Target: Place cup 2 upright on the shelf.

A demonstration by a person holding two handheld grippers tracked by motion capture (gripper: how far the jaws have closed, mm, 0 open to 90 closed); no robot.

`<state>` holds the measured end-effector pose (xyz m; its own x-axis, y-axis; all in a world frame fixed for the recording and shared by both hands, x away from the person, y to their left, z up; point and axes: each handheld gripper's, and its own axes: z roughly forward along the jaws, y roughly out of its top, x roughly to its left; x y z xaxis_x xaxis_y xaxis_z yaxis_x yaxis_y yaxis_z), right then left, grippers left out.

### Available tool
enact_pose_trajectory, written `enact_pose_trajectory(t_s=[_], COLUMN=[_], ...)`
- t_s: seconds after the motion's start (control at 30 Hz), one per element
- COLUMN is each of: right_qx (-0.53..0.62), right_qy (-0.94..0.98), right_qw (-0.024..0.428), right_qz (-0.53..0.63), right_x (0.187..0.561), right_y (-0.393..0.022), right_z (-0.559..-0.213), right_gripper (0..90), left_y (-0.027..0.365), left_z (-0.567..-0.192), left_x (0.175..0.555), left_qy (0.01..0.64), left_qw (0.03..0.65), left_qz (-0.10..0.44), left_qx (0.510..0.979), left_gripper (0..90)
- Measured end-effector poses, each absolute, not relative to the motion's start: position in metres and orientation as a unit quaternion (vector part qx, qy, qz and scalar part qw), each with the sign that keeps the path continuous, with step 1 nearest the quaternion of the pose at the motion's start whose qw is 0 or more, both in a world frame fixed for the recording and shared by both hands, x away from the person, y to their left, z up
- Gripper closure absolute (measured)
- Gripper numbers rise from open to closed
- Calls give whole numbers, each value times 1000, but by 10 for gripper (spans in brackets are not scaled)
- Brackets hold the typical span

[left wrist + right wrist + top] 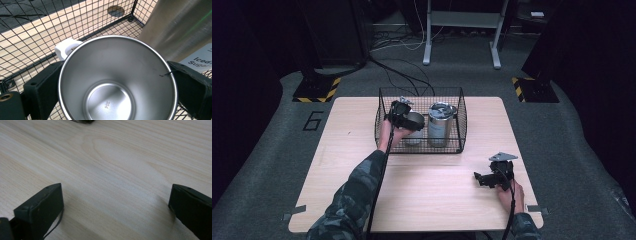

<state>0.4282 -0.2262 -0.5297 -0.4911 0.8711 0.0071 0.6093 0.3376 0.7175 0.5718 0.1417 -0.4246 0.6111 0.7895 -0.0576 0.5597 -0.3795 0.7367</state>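
Two black jaws flank the steel cup on its outer wall, one at each side of the rim, so the left gripper is clamped on it across its width; that grip from outside leaves the mouth free and the cup upright, which suits lifting it straight over the mesh; the cup sits inside the wire basket, at its left half, with a small white tab just behind its rim; just beside it on the right stands a taller steel canister, close enough that the near jaw has little room between the two, probably why the hand comes in from above and from the left; the right gripper rests low over the bare wooden table, well apart from the basket, its jaws spread wide with nothing between them, likely parked out of the way until needed.
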Motion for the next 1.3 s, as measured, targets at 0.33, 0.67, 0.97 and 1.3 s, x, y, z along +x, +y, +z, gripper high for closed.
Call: enact_pose_trajectory(t_s=[0.33,0.67,0.97,1.3], right_qx=[466,466,466,465], right_qy=[795,794,794,795], right_qw=[194,194,194,193], right_qz=[338,338,338,338], right_x=[428,428,428,428], right_y=[-226,-226,-226,-226], right_z=[-530,-530,-530,-530], right_gripper=[0,0,0,0], left_y=[142,140,141,140], left_z=[-427,-429,-430,-427], left_x=[573,572,571,570], left_qy=[413,412,416,415], left_qw=[360,356,355,347], left_qz=[149,148,147,159], left_qx=[823,826,825,826], left_gripper=[58,57,56,51])
